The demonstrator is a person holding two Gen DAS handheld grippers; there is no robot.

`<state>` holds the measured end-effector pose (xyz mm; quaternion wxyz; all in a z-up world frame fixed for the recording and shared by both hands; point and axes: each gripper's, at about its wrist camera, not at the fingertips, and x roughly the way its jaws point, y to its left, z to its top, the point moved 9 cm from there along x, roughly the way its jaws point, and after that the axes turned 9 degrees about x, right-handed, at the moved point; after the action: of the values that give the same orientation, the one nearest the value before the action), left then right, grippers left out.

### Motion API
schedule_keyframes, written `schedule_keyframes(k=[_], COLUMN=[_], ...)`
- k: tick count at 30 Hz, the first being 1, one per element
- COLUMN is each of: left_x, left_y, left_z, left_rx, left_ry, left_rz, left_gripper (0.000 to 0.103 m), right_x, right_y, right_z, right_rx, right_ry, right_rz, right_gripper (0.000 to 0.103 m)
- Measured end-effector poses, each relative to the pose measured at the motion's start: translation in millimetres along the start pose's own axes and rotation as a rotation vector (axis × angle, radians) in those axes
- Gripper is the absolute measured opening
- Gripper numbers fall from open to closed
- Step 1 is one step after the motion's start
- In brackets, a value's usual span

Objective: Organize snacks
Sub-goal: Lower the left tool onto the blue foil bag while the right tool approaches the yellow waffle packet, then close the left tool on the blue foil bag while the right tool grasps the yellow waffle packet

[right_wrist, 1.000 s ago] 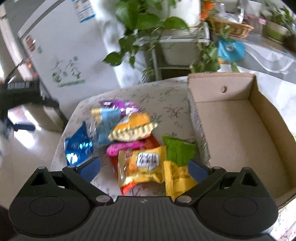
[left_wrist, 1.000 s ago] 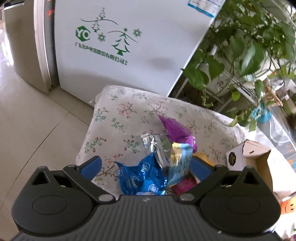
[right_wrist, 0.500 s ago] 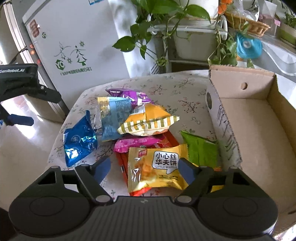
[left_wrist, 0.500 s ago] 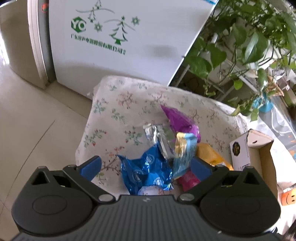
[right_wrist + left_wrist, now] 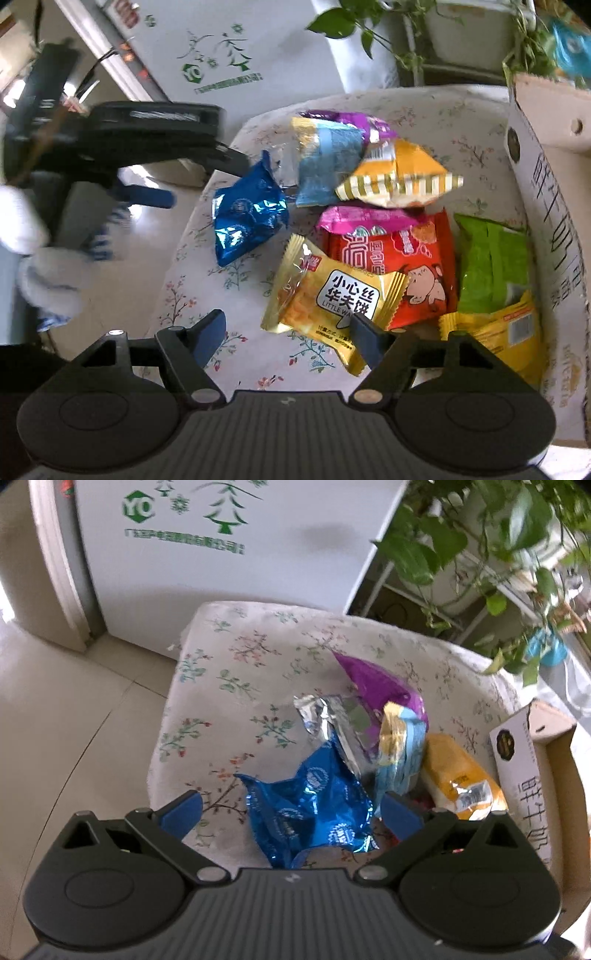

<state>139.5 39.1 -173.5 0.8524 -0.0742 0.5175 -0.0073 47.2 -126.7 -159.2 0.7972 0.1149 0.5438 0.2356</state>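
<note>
Blue snack packet [image 5: 314, 808] lies between the spread fingers of the left hand-held gripper [image 5: 291, 812]

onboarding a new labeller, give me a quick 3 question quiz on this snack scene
1. True or false: the left tongs are shut on the blue foil packet.
2. Which packet lies nearest the right tongs? A) green packet B) yellow waffle packet C) purple packet
3. Fill in: the cardboard box stands on the ____ side of the snack pile in the right wrist view.

Key:
1. False: both fingers stand apart, and the packet lies loose between them on the floral cloth.
2. B
3. right
</note>
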Motion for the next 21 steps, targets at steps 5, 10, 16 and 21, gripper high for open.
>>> schedule_keyframes(k=[5,10,16,21], left_x=[18,36,38,29], left_y=[-10,-5,4,13], left_z=[-3,-11,-36,-59], left_rx=[0.032,0.018,0.029,0.096], left_ry=[0.02,0.051,0.103,0.117], left_rz=[0.018,0.046,0.057,0.072], left_gripper=[0.101,0.102,0.101,0.101], right_x=[-6,-4,10,9], right_y=[-3,-3,-5,-1], right_z=[3,7,-2,-12], right_rx=[-0.031,-0.043,-0.012,-0.02], right_ry=[-0.02,-0.045,0.051,0.097], right_rz=[-0.038,-0.068,-0.041,0.002], right_gripper=[0.082,0.086,0.088,0.091])
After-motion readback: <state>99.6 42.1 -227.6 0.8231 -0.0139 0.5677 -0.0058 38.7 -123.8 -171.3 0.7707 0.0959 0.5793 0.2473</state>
